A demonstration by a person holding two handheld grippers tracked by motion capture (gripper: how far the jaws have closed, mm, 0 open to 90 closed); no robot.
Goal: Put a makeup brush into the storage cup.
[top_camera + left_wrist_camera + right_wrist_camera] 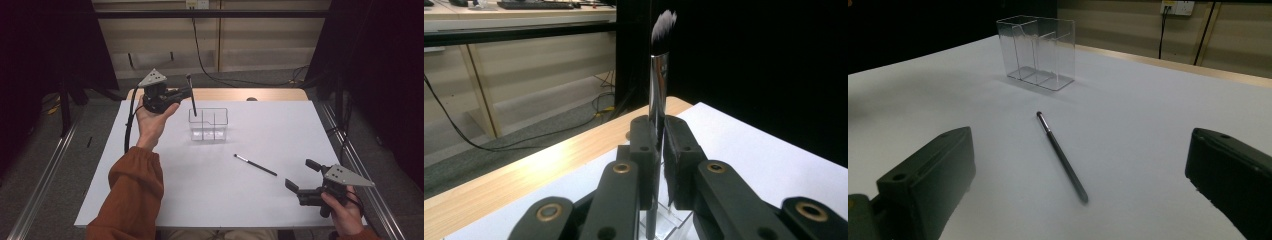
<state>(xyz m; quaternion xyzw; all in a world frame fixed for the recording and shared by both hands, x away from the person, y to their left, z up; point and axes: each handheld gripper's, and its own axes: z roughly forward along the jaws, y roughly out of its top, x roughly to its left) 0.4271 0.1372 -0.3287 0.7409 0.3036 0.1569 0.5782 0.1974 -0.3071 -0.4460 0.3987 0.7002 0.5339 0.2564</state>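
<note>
Left gripper [658, 165] over brush [658, 95] handle.

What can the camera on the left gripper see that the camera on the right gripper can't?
The left gripper view looks along the left gripper, shut on a makeup brush held upright with its bristles on top. The right gripper view looks along the right gripper's open jaws, with a second brush lying flat on the table between them. Both see the white table and the clear organizer, which peeks out below the left jaws.
</note>
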